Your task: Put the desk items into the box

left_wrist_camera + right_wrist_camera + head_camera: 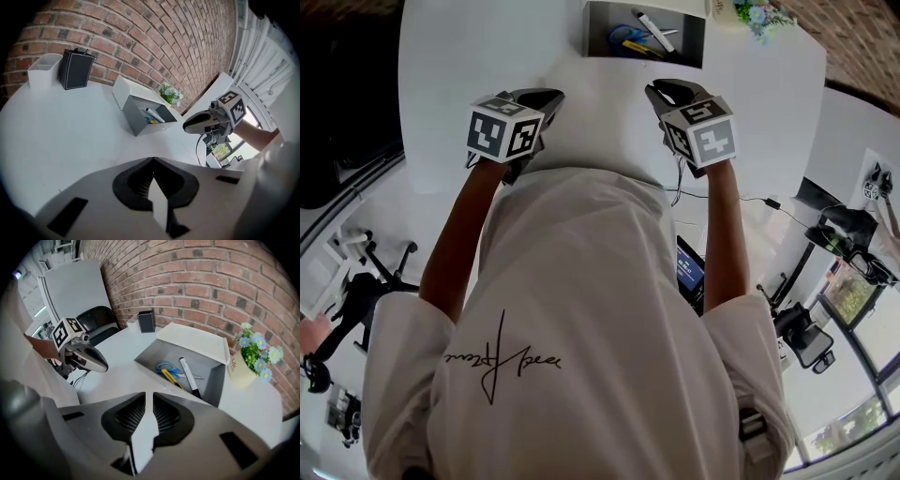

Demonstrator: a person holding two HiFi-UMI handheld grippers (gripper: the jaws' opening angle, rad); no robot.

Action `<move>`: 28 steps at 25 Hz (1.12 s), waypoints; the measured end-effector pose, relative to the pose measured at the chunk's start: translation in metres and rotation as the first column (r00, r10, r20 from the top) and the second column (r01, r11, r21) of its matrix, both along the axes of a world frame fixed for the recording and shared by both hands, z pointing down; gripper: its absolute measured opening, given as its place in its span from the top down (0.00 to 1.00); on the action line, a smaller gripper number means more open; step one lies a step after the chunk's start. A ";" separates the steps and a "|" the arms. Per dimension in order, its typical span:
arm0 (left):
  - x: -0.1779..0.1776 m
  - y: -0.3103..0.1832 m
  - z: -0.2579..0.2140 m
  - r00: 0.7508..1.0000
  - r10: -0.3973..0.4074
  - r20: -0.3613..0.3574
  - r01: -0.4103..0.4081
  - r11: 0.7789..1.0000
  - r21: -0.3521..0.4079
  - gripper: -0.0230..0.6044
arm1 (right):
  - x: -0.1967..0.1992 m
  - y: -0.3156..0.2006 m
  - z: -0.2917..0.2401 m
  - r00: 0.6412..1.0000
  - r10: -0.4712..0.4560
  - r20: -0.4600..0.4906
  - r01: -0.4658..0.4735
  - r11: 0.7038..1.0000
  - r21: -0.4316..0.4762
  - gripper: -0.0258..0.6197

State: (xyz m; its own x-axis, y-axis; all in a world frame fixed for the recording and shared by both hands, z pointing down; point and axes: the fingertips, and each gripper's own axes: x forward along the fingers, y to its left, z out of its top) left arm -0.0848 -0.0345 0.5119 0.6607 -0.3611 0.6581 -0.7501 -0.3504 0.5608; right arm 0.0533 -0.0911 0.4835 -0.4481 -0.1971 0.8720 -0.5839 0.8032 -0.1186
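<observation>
Three desk items already lie in the gray box (154,359): a white marker (189,376), blue-handled scissors (166,367) and a yellow cutter (171,377), close together on its floor. I see its white lid (192,341) folded back behind it. A pot of small flowers (241,370) stands just beside the box on its right, and a black holder (146,322) and a white container (44,70) stand side by side well beyond it, near the wall. My left gripper (153,161) has its jaws together with nothing in them. My right gripper (152,401) shows only a narrow gap between its jaws, with nothing in it. Both grippers hang side by side above the near part of the table, short of the box and touching nothing. The table (487,56) is white and rounded, and a brick wall (211,282) runs behind it.
</observation>
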 end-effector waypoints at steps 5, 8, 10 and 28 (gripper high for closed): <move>0.007 0.006 -0.004 1.000 0.021 -0.003 -0.021 1.000 0.010 0.96 | 0.004 0.014 -0.007 0.999 0.040 0.029 -0.040 0.999 0.015 0.88; 0.016 0.009 -0.012 0.999 0.037 -0.007 -0.037 0.999 0.023 0.96 | 0.011 0.016 -0.021 0.989 0.114 0.095 -0.115 0.993 0.005 0.90; 0.020 0.011 -0.017 0.999 0.043 -0.009 -0.043 0.999 0.030 0.96 | 0.018 0.018 -0.029 0.984 0.136 0.114 -0.137 0.990 0.008 0.90; 0.029 0.015 -0.064 0.999 0.040 0.006 -0.040 0.986 0.164 0.96 | 0.041 0.051 -0.055 0.945 0.241 0.222 -0.261 0.963 0.066 0.92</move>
State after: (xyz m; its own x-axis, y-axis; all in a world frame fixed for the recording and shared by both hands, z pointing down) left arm -0.0561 -0.0196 0.4475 0.6752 -0.4376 0.5938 -0.7350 -0.4674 0.4913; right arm 0.0943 -0.0396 0.4288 -0.5442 -0.4026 0.7360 -0.7381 0.6468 -0.1919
